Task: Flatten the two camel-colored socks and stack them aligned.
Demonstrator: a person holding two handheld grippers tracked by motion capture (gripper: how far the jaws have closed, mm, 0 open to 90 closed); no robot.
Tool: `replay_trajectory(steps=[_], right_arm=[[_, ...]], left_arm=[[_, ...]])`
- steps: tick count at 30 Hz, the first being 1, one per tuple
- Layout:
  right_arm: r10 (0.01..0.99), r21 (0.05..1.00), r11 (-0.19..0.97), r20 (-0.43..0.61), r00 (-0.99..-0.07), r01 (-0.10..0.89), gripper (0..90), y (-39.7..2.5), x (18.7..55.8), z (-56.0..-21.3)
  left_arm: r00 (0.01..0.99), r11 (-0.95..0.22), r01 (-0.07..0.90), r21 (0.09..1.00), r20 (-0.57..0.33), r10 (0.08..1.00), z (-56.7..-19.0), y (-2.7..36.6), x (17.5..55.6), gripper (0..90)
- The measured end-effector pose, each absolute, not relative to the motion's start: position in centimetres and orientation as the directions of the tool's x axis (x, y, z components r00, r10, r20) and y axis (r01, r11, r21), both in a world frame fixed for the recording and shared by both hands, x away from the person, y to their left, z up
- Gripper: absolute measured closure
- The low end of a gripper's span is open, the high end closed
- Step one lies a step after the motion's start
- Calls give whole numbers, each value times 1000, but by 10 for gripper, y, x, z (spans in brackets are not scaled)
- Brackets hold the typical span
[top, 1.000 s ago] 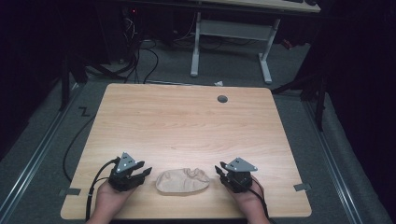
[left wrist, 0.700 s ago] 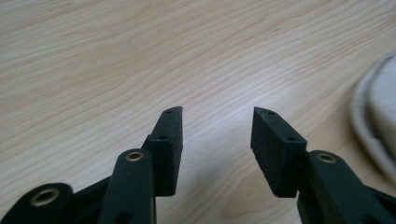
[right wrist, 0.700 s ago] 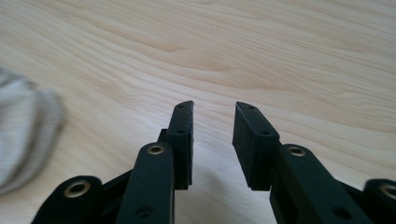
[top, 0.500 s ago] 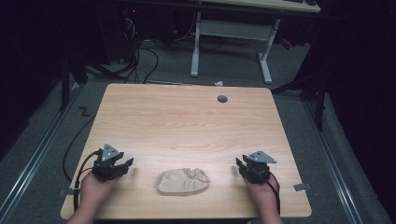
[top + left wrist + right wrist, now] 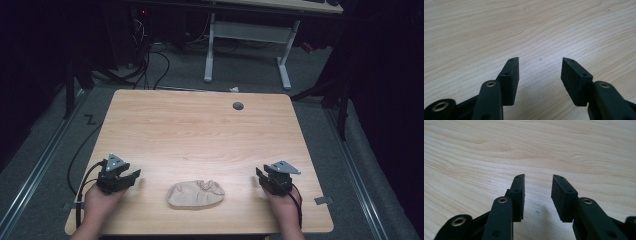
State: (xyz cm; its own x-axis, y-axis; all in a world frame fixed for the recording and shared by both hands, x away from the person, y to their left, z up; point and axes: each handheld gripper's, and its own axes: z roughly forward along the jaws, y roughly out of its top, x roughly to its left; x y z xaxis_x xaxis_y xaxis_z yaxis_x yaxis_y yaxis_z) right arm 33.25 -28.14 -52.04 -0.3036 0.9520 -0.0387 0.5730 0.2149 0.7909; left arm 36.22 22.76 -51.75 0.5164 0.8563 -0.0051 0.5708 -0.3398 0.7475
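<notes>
A crumpled beige cloth [image 5: 195,194] is seen near the desk's [image 5: 200,130] front edge, midway between the grippers, with nothing obstructing it. The left gripper [image 5: 131,176] and right gripper [image 5: 260,175] are held open and empty, and have been drawn further apart from the cloth than before.

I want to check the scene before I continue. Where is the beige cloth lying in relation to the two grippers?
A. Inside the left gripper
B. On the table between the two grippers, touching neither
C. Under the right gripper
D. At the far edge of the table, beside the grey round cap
B: in the high view the beige cloth lies on the table apart from the left gripper and the right gripper, and both have open, empty jaws.
</notes>
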Motion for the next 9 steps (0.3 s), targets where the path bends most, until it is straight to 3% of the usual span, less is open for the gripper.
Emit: replay_trajectory(steps=[9], right_arm=[[944,798,240,-58,-326,553,636,-271,332,-516]], left_arm=[[533,-355,546,759,12,846,-512,228,353,486]])
